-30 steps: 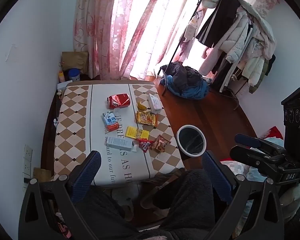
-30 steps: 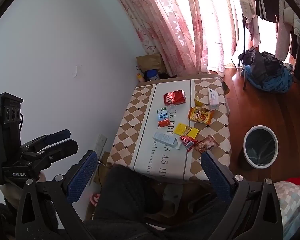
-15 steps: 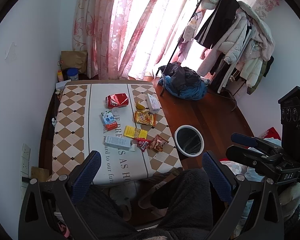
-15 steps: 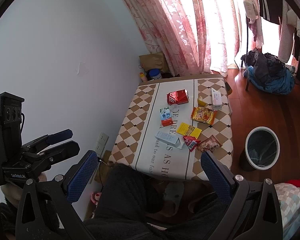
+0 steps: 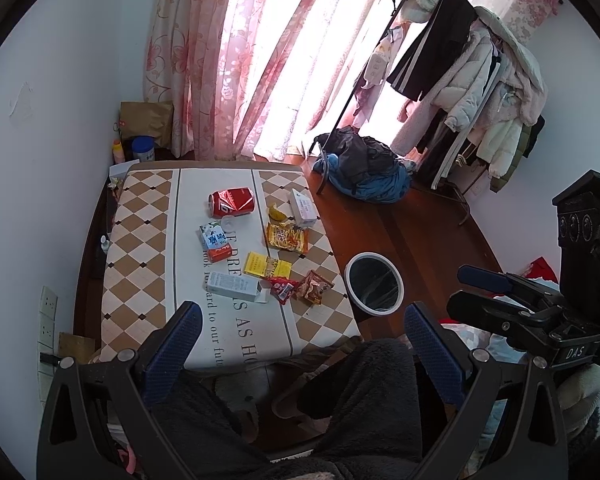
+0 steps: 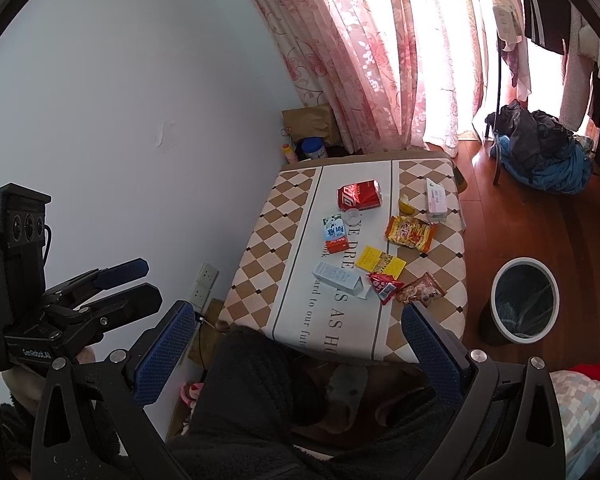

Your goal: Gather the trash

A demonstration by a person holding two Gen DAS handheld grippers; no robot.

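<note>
I am holding both grippers high above the bench, well clear of the trash. The left gripper is sitting with its fingers spread wide, empty; the right gripper is sitting the same way. The litter is lying beyond the fingers: a crushed red can, a blue carton, a yellow packet, and a noodle wrapper. The white-rimmed bin is standing on the floor just beside the bench.
</note>
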